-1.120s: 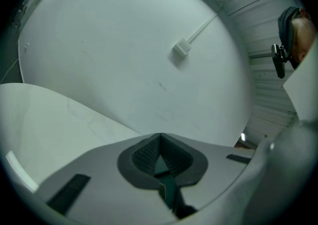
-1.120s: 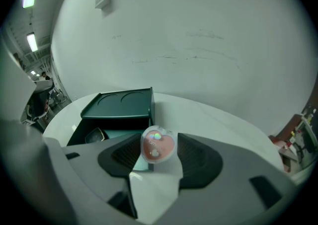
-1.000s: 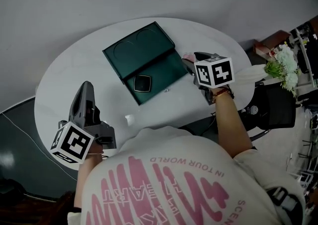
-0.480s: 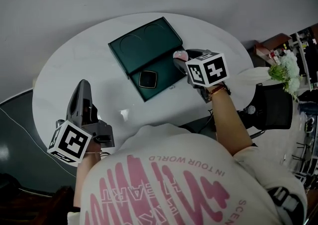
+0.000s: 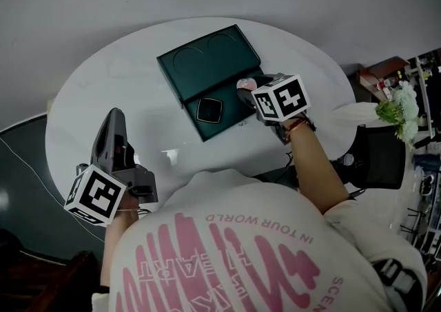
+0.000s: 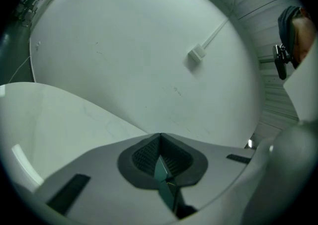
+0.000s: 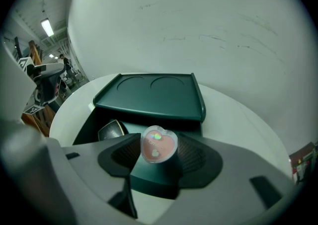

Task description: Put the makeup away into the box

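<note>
Right hand-held gripper (image 7: 160, 158) is clamping a pink heart-shaped compact (image 7: 159, 145) and hovering over the right end of the open green box (image 7: 149, 97), where a black compact (image 7: 112, 129) is already lying. Next it looks to be calling for lowering and gently releasing inside. Left hand-held gripper (image 6: 160, 144) is idling closed and empty over the desk's (image 5: 103, 90) near-left edge.

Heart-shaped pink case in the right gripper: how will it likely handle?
The heart-shaped case looks like rigid, glossy plastic, so probably stiff and light but slippery between the pads. Held by its thin rim, it could twist out. Dropped in the box, it would likely land flat.
</note>
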Motion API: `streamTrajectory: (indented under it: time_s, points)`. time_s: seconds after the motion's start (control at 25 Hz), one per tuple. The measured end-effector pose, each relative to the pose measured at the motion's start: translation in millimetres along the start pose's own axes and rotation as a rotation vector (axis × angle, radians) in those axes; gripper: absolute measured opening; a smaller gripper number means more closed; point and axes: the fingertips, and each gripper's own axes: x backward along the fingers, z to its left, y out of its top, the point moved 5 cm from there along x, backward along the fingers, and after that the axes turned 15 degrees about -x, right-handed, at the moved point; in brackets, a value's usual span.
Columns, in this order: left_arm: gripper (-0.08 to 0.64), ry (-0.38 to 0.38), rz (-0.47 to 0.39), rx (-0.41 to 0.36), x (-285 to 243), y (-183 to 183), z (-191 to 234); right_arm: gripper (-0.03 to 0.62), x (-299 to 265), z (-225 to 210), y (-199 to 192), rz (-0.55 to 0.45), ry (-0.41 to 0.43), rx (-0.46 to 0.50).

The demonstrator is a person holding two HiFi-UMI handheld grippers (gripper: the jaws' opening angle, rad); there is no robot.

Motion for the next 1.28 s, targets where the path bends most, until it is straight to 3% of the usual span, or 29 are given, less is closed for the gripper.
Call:
streamTrajectory:
  time_s: [0.68, 1.28]
  points:
    - [0.002, 0.055, -0.011, 0.008, 5, -4, 0, 0.238, -20, 11, -18, 0.181, 0.051, 0.131]
    - [0.002, 0.076, -0.027, 0.018, 9, -5, 0, 0.238, -33, 11, -24, 0.332, -0.011, 0.186]
